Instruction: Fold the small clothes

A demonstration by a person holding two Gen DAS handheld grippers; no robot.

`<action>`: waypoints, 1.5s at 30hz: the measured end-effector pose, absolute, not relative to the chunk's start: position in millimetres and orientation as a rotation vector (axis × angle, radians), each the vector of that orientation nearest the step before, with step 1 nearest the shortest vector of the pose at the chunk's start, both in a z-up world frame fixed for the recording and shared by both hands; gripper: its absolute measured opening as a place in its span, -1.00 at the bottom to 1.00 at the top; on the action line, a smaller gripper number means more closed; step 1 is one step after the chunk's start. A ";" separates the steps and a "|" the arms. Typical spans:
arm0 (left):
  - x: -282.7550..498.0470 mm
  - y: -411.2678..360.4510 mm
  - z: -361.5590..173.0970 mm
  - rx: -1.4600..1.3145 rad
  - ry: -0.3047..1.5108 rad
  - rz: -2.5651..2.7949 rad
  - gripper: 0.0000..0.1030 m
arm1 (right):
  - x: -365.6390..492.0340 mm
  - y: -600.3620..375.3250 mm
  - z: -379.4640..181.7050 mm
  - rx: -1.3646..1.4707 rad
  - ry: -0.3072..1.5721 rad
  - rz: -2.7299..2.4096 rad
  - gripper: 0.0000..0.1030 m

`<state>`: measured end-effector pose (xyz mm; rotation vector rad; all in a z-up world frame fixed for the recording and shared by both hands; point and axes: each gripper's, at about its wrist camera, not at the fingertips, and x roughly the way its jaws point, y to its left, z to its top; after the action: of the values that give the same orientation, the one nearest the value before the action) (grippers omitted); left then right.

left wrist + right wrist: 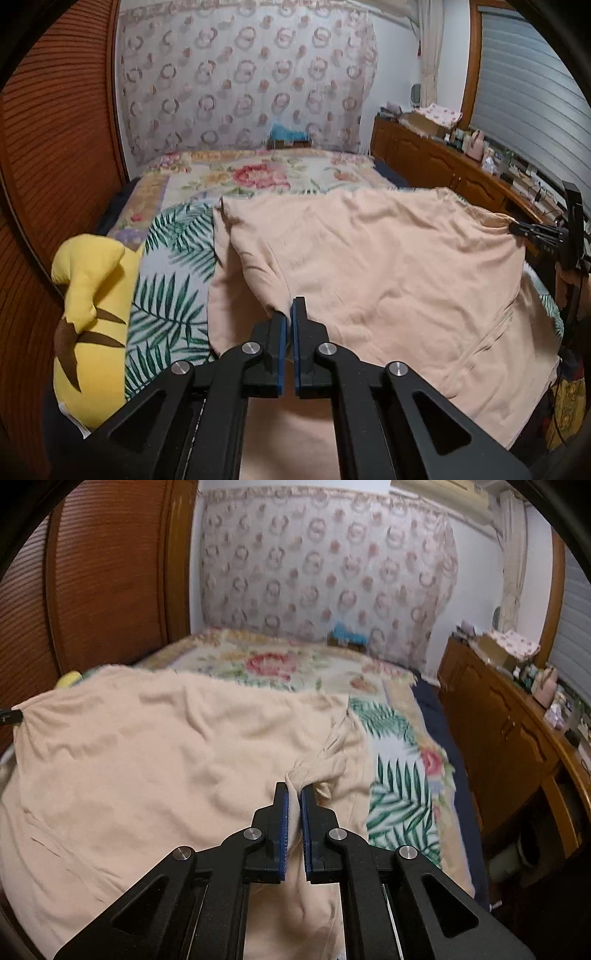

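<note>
one pale peach soft cotton garment (388, 273) lies spread across the bed (258, 177), on top of one palm-leaf printed cover (173, 280) and one floral quilt (266, 664) further back. there are two tools, one per hand. the left tool (289, 314), black with blue pads, is clenched on a bunched fold at the garment's left edge, cloth pinched between its two fingers. the right tool (294, 794) is likewise clamped on a gathered corner at the garment's right side, a ridge of fabric standing up between its pads. in the left wrist view the right tool (532, 232) also shows at the far right, nipping the cloth's edge. the garment sags between the two grips, wrinkled, with one seam line running near its lower part.

one yellow plush toy with brown stripes (88, 317) lies on the bed just beside the garment's left side. one long wooden cabinet (502, 723) runs along the right wall, its top crowded with small items too blurred to count.
</note>
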<state>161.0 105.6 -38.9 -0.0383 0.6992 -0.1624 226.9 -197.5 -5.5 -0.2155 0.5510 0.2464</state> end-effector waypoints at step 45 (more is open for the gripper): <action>46.7 144.6 -75.6 -0.103 0.752 -0.084 -0.47 | 108.1 -254.7 -85.7 -0.156 0.697 0.307 -0.89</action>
<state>46.7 144.6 -75.6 -0.1032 0.7524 -0.0838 108.1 -254.7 -85.7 -0.1556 0.6966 0.3067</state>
